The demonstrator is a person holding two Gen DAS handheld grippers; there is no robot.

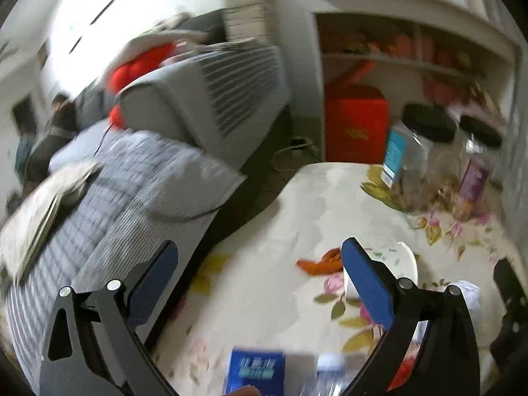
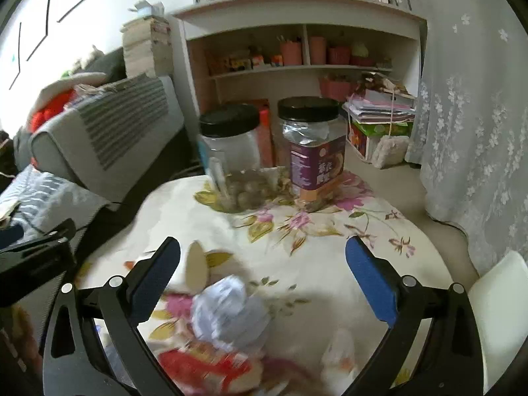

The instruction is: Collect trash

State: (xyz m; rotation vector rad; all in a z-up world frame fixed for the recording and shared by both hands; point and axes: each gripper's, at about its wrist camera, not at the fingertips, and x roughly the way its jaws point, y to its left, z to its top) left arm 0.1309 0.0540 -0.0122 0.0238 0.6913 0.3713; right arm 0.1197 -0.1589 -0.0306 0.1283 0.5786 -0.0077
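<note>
Both tongs, left (image 1: 260, 260) and right (image 2: 263, 259), are held wide open and empty above the floral-clothed round worktop (image 2: 330, 283). A crumpled white paper wad (image 2: 231, 313) lies between the right fingers, beside a red wrapper (image 2: 204, 366); two black-lidded clear plastic jars (image 2: 312, 151) stand beyond.

Along the bottom edge of the left wrist view, a blue box (image 1: 253, 374) and a clear bottle (image 1: 330, 378) are cut off and smeared by motion blur. At lower right there, a dark object (image 1: 508, 310) is too blurred to identify. In the right wrist view, the red wrapper (image 2: 211, 371) at the bottom is blurred and unreadable, and the crumpled white paper (image 2: 231, 313) above it is soft-edged.
</note>
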